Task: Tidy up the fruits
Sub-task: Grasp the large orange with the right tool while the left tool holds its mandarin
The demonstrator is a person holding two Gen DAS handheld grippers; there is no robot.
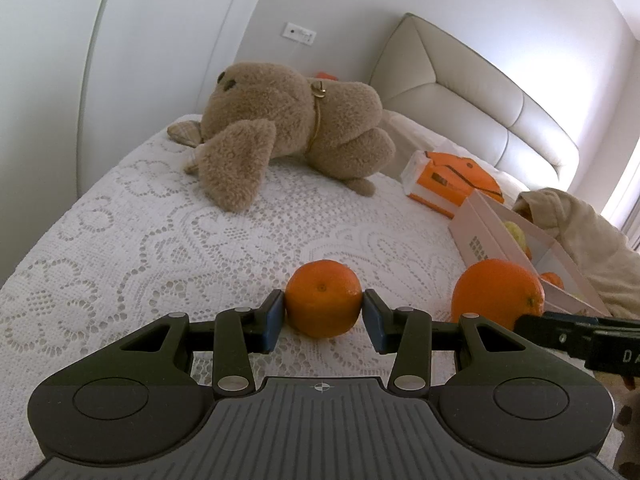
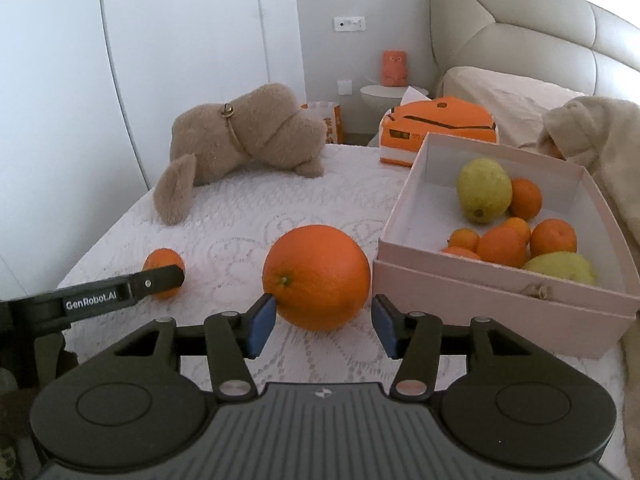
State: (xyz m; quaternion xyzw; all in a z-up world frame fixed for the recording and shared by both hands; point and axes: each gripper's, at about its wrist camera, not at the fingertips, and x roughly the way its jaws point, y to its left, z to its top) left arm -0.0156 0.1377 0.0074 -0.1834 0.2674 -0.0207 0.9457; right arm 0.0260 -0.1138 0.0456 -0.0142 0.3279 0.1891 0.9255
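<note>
Orange and small, the mandarin sits on the lace bedspread, pinched by the left tongs, arm lettered "GenRobot.AI"; right tongs gape around the big orange; pink box at three o'clock.

On the bed cover the small mandarin lies between the fingers of my left gripper. To its right lies the big orange, between the fingers of my right gripper. Right of the big orange, just beside it, stands the box, and several fruits lie in it. Behind the box lies the tissue pack. The plush toy lies at the far left, behind the mandarin. The headboard is at the back right.
</note>
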